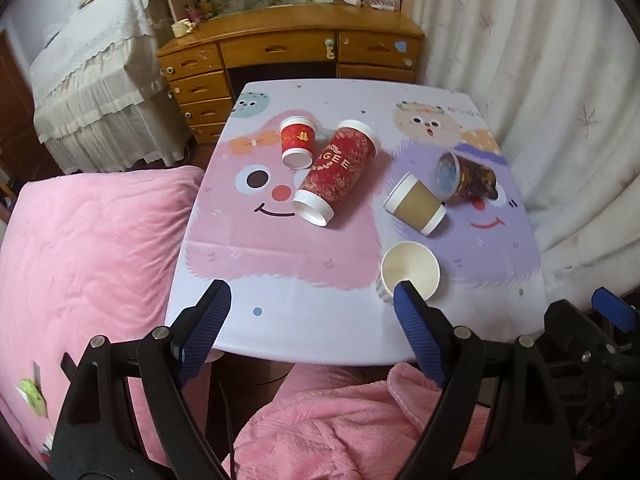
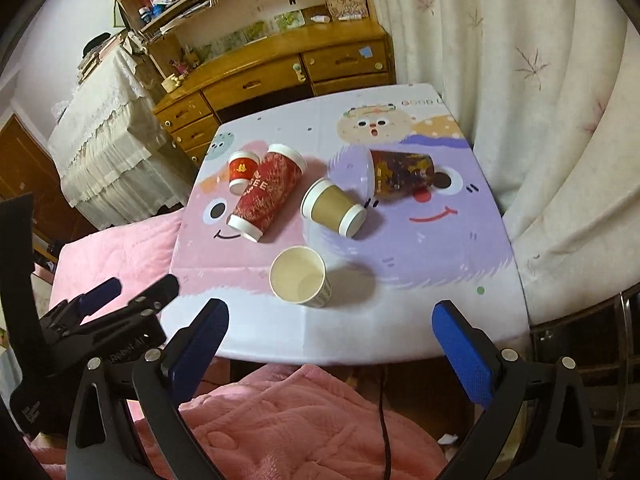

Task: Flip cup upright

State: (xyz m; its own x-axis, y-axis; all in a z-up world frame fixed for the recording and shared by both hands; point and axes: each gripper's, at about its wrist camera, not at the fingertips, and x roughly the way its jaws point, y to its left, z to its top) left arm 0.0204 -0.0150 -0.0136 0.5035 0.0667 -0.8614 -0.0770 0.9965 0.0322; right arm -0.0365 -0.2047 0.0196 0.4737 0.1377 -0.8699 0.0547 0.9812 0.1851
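Observation:
Several paper cups are on a cartoon-print table (image 1: pixel 280 320) (image 2: pixel 360 340). A white cup (image 1: pixel 410 274) (image 2: pixel 298 276) stands upright near the front edge. A brown cup (image 1: pixel 416 204) (image 2: pixel 334 208), a tall red cup (image 1: pixel 336 172) (image 2: pixel 266 192), a small red cup (image 1: pixel 297 142) (image 2: pixel 241 172) and a dark patterned cup (image 1: pixel 466 176) (image 2: pixel 400 174) lie on their sides. My left gripper (image 1: pixel 310 320) is open and empty over the front edge, its right finger (image 1: pixel 412 312) in front of the white cup. My right gripper (image 2: pixel 330 336) is open and empty at the front edge.
A pink blanket (image 1: pixel 80 260) (image 2: pixel 300 420) lies left of and in front of the table. A wooden desk with drawers (image 1: pixel 280 52) (image 2: pixel 260 80) stands behind it. White curtains (image 1: pixel 540 80) (image 2: pixel 520 100) hang on the right. The left gripper's body shows in the right wrist view (image 2: pixel 100 328).

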